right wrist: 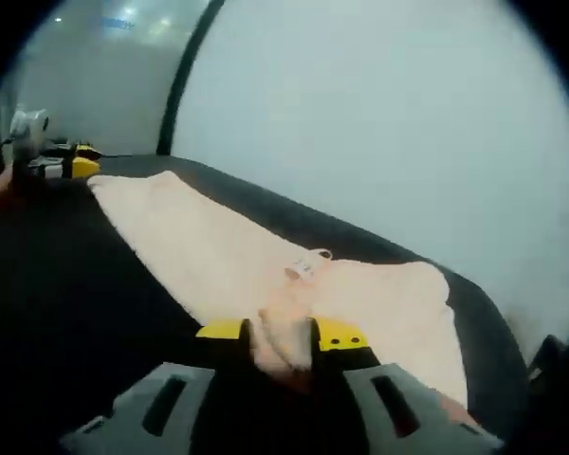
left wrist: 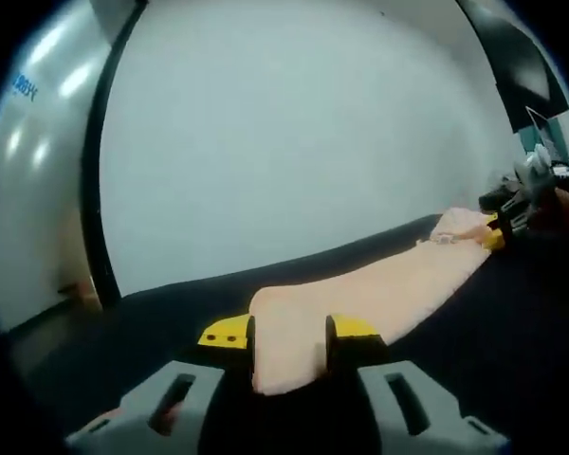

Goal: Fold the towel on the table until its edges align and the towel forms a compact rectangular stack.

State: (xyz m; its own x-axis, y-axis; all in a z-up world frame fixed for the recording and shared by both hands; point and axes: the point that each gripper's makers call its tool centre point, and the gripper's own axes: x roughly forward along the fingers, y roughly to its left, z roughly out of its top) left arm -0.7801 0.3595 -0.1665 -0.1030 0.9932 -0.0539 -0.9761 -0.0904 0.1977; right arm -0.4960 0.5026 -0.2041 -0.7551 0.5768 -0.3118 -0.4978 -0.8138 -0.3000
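A pale peach towel (left wrist: 379,294) lies stretched out across the black table (left wrist: 171,313). In the left gripper view my left gripper (left wrist: 289,343) is shut on the towel's near end, cloth bunched between its yellow-tipped jaws. The right gripper (left wrist: 498,227) shows far off at the towel's other end. In the right gripper view my right gripper (right wrist: 283,339) is shut on an edge of the towel (right wrist: 218,256), near a small white label (right wrist: 305,265). The left gripper (right wrist: 62,166) appears at the far left corner of the cloth.
A light grey wall (left wrist: 294,133) stands behind the table with a dark vertical strip (left wrist: 100,171) at one side. The table's far edge (right wrist: 294,213) runs close behind the towel. Dark equipment (left wrist: 541,171) sits at the right.
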